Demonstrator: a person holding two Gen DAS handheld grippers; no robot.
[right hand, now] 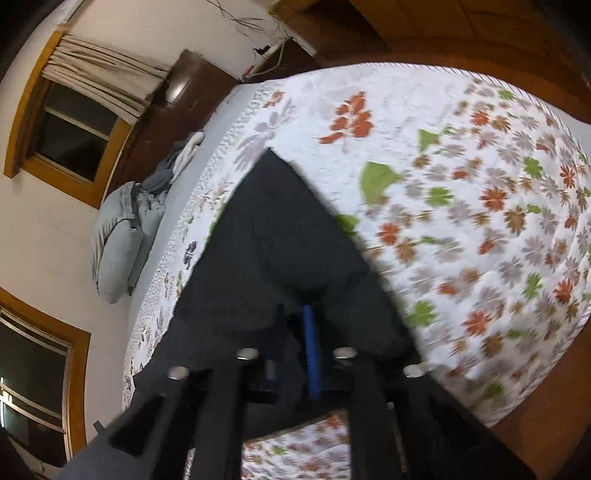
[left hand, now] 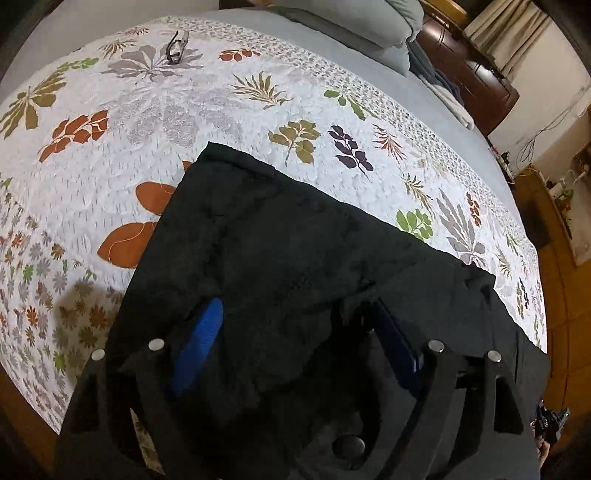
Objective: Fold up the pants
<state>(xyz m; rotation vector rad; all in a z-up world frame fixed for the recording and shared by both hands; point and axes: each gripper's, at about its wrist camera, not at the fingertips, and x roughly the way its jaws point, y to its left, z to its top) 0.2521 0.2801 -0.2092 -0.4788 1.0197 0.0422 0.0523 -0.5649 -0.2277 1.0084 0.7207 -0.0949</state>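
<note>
Black pants [left hand: 295, 236] lie spread on a white quilt [left hand: 155, 122] printed with leaves. In the left wrist view my left gripper [left hand: 297, 310] hovers over their near part, jaws wide apart. Its blue pads [left hand: 201, 343] stand on either side of the dark cloth and do not press on it. In the right wrist view the pants [right hand: 273, 229] run away from me to a pointed corner. My right gripper [right hand: 308, 314] is shut on a fold of them, and the cloth near it hangs raised, with quilt [right hand: 461, 166] showing underneath.
A small dark object, perhaps glasses [left hand: 176, 48], lies far back on the quilt. Grey pillows [left hand: 369, 29] and crumpled clothes [right hand: 177, 155] sit at the head of the bed by a dark wooden headboard [left hand: 472, 70]. Wooden floor [left hand: 561, 295] borders the bed's edge.
</note>
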